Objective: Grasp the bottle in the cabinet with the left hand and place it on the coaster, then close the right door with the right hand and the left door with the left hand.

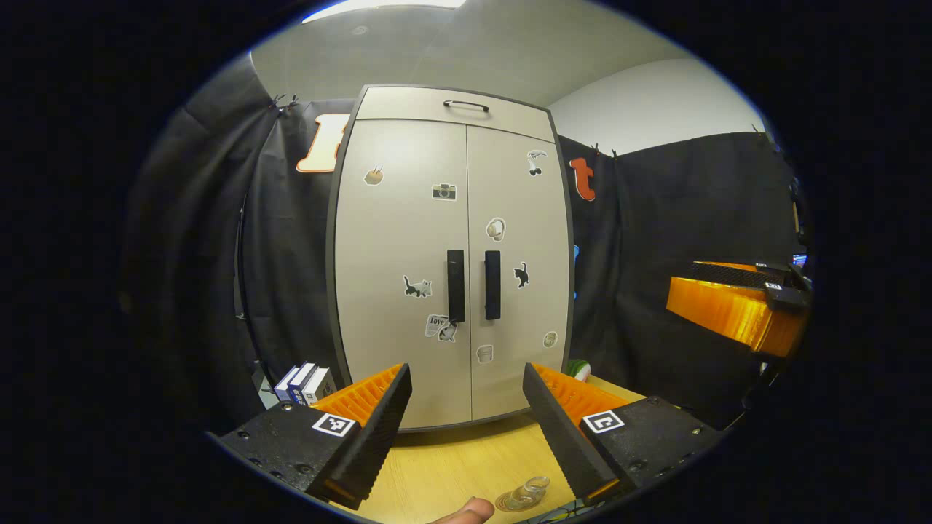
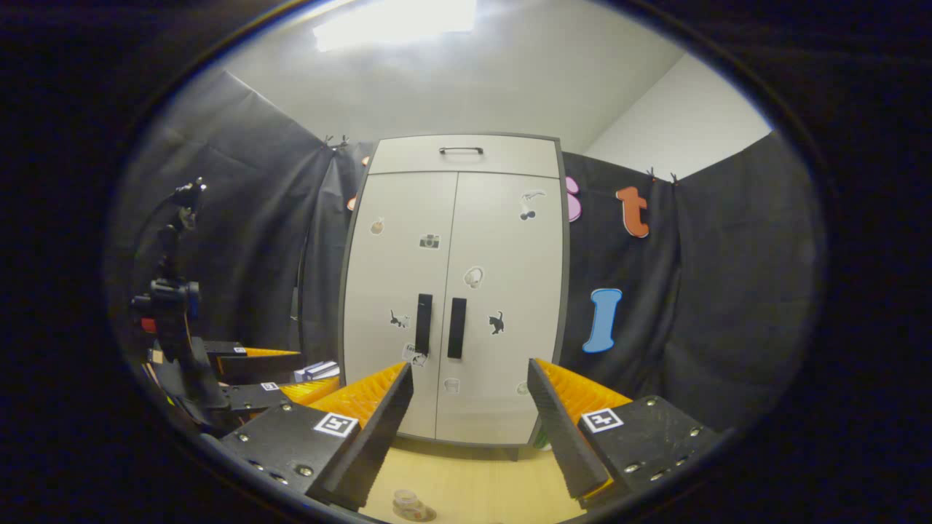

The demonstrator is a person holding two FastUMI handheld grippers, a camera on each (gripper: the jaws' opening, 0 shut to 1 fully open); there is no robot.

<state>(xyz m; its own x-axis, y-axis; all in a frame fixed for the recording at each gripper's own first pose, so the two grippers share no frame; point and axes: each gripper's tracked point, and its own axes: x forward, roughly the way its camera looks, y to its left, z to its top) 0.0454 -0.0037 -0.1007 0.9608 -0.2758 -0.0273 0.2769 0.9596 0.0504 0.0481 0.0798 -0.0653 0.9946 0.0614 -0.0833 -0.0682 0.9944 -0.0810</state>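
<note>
Both tools, left [image 1: 466, 429] and right [image 2: 470, 429], spread empty before the closed cabinet [image 1: 448, 255].

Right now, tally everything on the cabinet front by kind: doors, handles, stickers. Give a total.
Cabinet doors: 2, left and right, both shut
Upright door handles: 2
Drawer handle: 1
Stickers: 9, 4 on the left door and 5 on the right
Total: 14
</note>
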